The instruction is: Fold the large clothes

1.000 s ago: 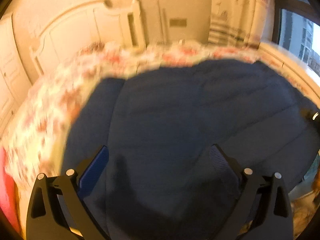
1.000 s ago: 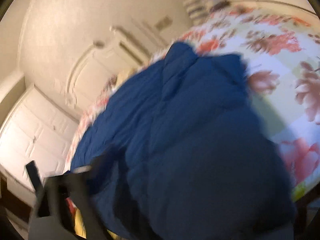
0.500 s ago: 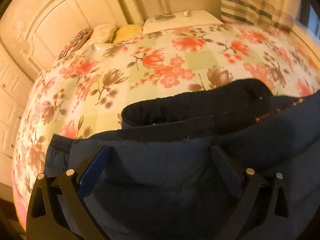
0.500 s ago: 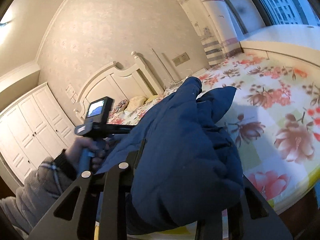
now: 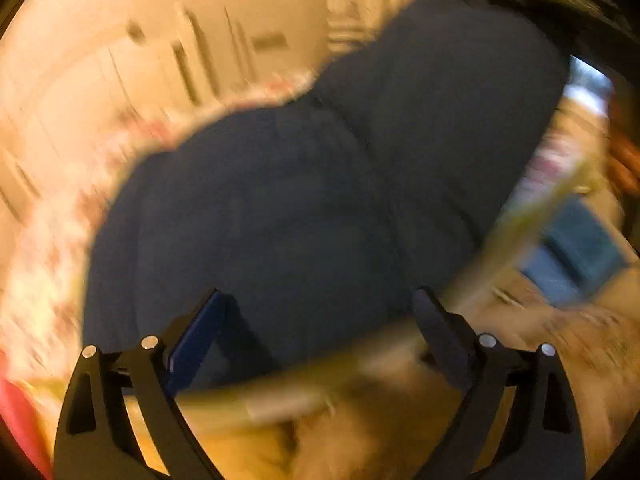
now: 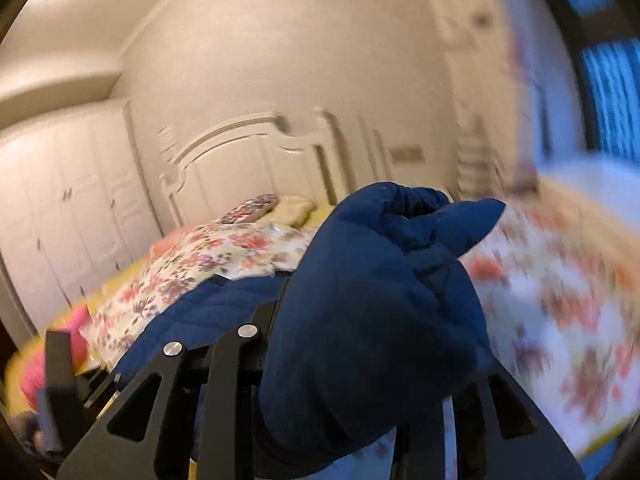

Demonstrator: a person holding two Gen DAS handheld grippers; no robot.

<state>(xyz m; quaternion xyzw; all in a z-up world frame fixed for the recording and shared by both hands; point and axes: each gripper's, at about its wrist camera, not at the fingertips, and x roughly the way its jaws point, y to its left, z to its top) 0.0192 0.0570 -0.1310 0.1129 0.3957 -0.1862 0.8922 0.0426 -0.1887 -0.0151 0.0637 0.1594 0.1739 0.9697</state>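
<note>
The right gripper (image 6: 360,360) pinches a bunched fold of the puffy navy quilted jacket (image 6: 372,312), lifted over the floral-sheeted bed (image 6: 224,256). The left gripper (image 5: 320,320) is spread wide with jaws closing, nothing pinched, above the jacket's bed-side part.

Left wrist view: mounted behind the left gripper (image 5: 320,320), angled downward, very close over the blue jacket (image 5: 300,200) at the edge of the bed (image 5: 52,248); heavily blurred. Right wrist view: behind the right gripper (image 6: 360,360), nearly level, facing the headboard (image 6: 248,160) and wardrobe (image 6: 60,200). Shared: jacket, flowered bed, headboard wall.
</note>
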